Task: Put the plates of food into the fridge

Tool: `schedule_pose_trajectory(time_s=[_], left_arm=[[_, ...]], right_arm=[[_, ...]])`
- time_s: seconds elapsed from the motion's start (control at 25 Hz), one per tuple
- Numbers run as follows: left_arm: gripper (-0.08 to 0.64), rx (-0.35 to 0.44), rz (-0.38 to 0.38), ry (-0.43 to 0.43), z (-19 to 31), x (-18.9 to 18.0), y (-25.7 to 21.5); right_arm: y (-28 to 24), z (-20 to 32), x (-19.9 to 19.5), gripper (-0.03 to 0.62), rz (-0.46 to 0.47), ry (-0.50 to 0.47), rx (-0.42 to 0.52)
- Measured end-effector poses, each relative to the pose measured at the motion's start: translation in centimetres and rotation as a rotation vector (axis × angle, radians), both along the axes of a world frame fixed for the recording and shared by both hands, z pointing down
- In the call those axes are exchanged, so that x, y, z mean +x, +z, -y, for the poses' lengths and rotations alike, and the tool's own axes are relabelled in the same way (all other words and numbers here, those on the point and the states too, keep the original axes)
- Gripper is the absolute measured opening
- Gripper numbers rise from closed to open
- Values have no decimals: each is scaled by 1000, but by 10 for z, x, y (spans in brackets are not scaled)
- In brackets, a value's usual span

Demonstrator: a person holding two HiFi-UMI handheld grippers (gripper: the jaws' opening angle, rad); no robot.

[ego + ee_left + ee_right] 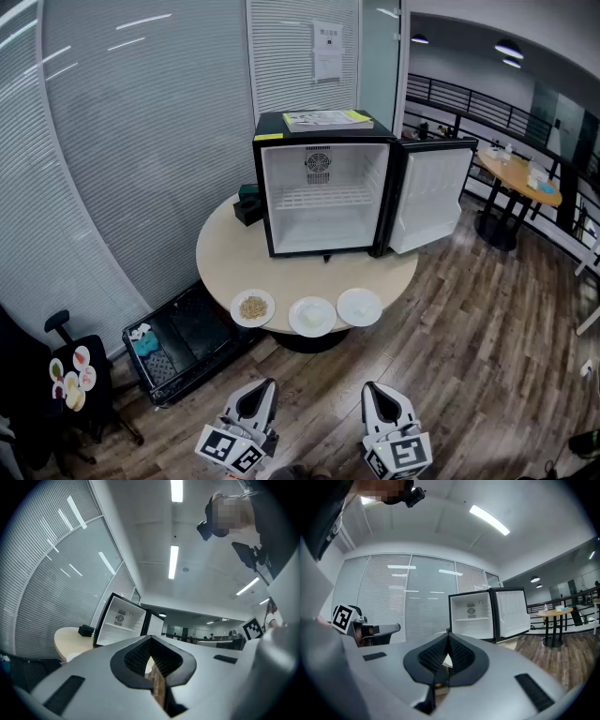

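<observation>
My left fingers and my right fingers are both closed tip to tip with nothing between them, low over the wood floor, short of the round desk. Three plates sit in a row along its near edge, in front of the fridge, whose door stands open.

The right gripper — jaws pressed together, empty — faces the open fridge.

An office: glass partitions with closed blinds fill the upper left, a balcony railing and small round table the upper right, strip lights overhead.
</observation>
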State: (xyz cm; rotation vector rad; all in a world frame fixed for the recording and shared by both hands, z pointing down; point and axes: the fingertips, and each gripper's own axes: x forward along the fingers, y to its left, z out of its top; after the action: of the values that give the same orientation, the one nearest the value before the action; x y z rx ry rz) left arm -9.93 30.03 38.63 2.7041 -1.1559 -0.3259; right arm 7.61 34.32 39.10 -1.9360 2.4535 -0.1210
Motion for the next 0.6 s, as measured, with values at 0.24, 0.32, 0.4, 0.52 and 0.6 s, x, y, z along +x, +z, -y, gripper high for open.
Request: schedule_pose_trajectory(time_s=[0.24, 0.32, 0.4, 0.52, 0.6], left_arm=[[6, 5, 0, -2, -10, 4, 1], [6, 6, -1, -11, -13, 3, 3], [6, 2, -1, -21, -11, 2, 7], [6, -13, 7, -31, -1, 3, 14], [6, -14, 9, -28, 8, 7, 17]], right_arm=[[2, -4, -1, 5, -6, -19, 8], [6, -5, -2, 5, 6, -38, 5], [9, -4, -5, 5, 32, -64, 1], [12, 3, -9, 5, 57, -95, -3], [16, 11, -11, 5, 48, -103, -16]])
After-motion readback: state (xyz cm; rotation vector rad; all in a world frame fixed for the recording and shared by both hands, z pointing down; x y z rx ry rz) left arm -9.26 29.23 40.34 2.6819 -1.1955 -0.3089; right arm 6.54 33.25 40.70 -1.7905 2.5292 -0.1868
